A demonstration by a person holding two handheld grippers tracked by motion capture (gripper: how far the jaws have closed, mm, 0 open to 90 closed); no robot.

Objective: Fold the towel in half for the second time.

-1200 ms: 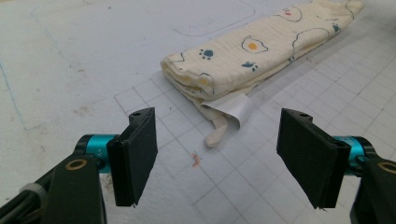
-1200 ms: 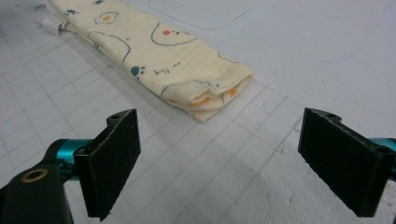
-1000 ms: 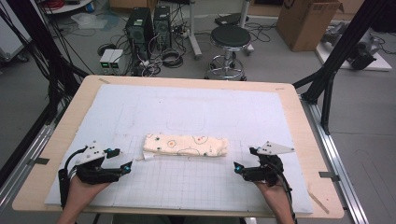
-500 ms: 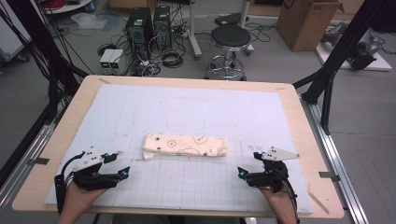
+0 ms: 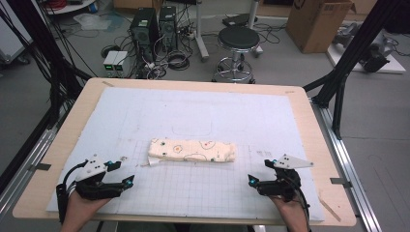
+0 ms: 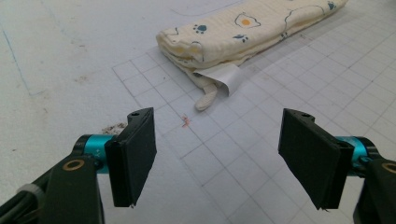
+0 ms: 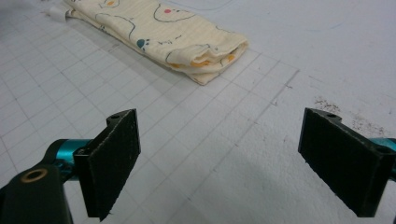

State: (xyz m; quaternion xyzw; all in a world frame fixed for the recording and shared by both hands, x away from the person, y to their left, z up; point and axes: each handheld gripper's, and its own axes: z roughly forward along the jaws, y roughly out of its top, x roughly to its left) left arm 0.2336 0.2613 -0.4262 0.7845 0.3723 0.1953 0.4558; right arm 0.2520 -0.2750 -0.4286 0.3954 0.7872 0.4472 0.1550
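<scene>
Both grippers' wide-apart jaws well short of folded cloth [image 5: 192, 151].

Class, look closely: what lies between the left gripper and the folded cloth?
Bare gridded mat between left gripper and folded cloth, in the left gripper view.

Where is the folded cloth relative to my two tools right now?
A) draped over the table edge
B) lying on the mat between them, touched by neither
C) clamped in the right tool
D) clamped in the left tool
B: the folded cloth lies flat on the mat, apart from the open left tool and open right tool.
</scene>
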